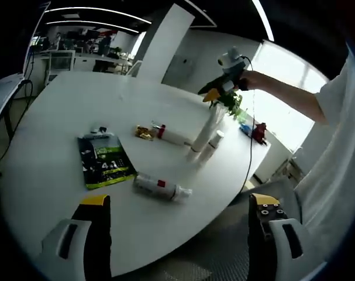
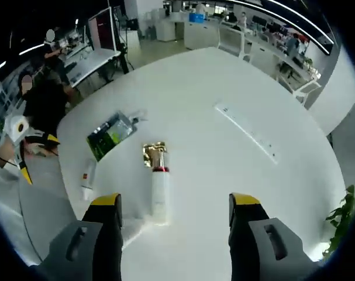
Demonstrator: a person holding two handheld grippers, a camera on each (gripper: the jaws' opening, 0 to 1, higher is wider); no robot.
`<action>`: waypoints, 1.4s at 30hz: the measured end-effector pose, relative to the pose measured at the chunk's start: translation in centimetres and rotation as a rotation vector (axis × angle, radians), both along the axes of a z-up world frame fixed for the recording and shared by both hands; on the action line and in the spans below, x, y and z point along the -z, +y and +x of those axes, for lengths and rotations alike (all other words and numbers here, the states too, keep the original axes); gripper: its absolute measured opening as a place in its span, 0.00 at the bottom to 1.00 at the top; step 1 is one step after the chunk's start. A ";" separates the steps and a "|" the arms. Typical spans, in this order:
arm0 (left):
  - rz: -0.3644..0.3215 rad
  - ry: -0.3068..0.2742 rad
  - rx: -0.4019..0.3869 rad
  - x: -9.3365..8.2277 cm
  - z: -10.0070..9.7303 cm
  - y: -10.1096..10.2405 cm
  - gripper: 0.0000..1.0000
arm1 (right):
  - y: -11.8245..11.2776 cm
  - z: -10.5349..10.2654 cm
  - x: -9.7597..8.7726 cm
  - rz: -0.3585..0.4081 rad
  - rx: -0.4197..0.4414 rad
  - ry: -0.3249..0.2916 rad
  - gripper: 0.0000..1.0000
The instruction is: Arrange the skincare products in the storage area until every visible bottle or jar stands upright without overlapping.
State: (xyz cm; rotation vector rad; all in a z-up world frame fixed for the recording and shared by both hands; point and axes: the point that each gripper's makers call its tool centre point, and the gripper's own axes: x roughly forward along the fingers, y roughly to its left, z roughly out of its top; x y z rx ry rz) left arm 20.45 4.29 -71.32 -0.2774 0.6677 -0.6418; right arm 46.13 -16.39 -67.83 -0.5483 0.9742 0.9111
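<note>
In the left gripper view, the left gripper [image 1: 176, 219] hangs released past the white worktop [image 1: 60, 117] edge. A tube with red band [image 1: 161, 187] lies flat, long axis toward 4 o'clock. A green sachet [image 1: 105, 161] lies flat at its 9 o'clock. Two white bottles [image 1: 205, 137] stand upright under the right gripper [image 1: 219, 91]; its jaws are hard to make out.

In the right gripper view, the right gripper [image 2: 172, 225] is spread apart. A red-collared bottle [image 2: 159, 190] lies flat, gold cap [image 2: 155, 151] toward 12 o'clock, its base between the jaws.
</note>
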 end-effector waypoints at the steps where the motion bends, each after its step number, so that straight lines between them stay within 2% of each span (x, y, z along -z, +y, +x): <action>1: 0.002 0.004 0.001 0.0 0.0 -0.1 0.90 | 0.1 0.1 0.5 -0.007 -0.008 0.006 0.73; 9: 0.004 0.036 -0.011 0.8 0.2 0.2 0.90 | 0.6 -0.4 3.3 -0.025 -0.058 0.060 0.71; 18: 0.015 0.069 -0.022 1.5 0.4 0.3 0.89 | 1.8 -1.4 7.4 -0.029 -0.124 0.142 0.66; 28: 0.025 0.109 -0.031 2.3 0.4 0.1 0.88 | 2.9 -2.1 10.9 -0.039 -0.190 0.211 0.62; 36: 0.038 0.129 -0.029 2.8 0.4 0.2 0.88 | 4.4 -2.9 12.7 -0.027 -0.245 0.249 0.62; 39: 0.039 0.132 -0.034 2.8 0.5 0.3 0.87 | 4.5 -3.2 13.5 -0.060 -0.302 0.237 0.60; 42: 0.043 0.139 -0.034 3.1 0.7 0.3 0.87 | 4.6 -2.6 13.9 -0.069 -0.317 0.223 0.57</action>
